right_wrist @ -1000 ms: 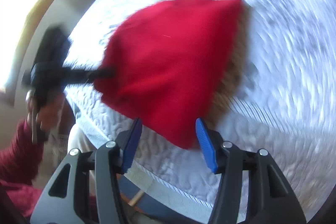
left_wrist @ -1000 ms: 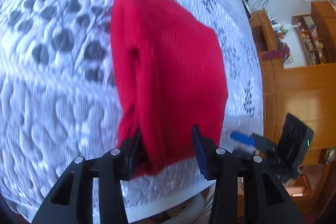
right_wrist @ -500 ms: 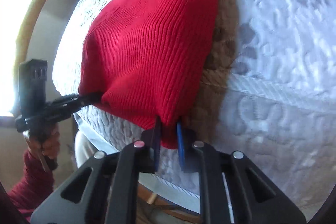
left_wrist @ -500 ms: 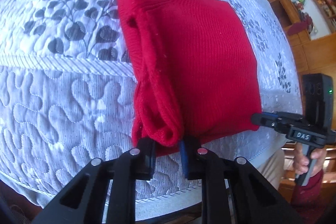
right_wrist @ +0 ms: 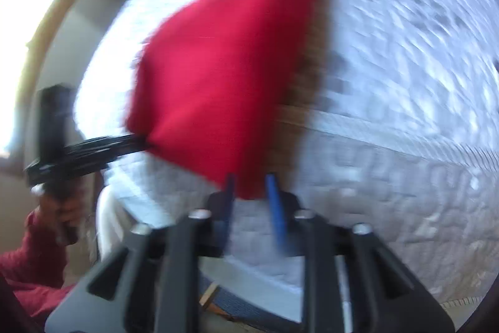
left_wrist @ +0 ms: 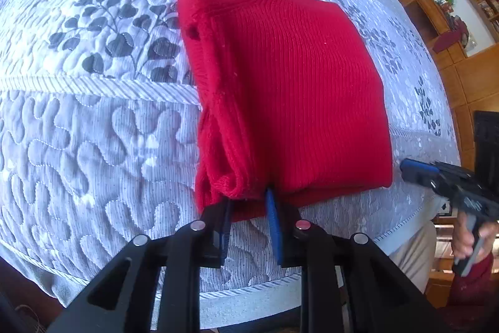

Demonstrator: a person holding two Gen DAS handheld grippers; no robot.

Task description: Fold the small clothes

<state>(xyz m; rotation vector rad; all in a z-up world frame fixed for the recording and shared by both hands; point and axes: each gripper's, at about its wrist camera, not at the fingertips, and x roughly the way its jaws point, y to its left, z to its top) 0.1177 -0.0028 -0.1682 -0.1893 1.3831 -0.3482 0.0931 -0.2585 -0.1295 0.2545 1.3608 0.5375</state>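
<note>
Left wrist: folded red knit garment lies on quilted bedspread near the bed's edge. Left tool clamped on its near rolled corner. Right tool beside the right corner, apart from the cloth; grip state unclear here.

Right wrist, blurred: right tool parted, garment corner between the fingers.
</note>
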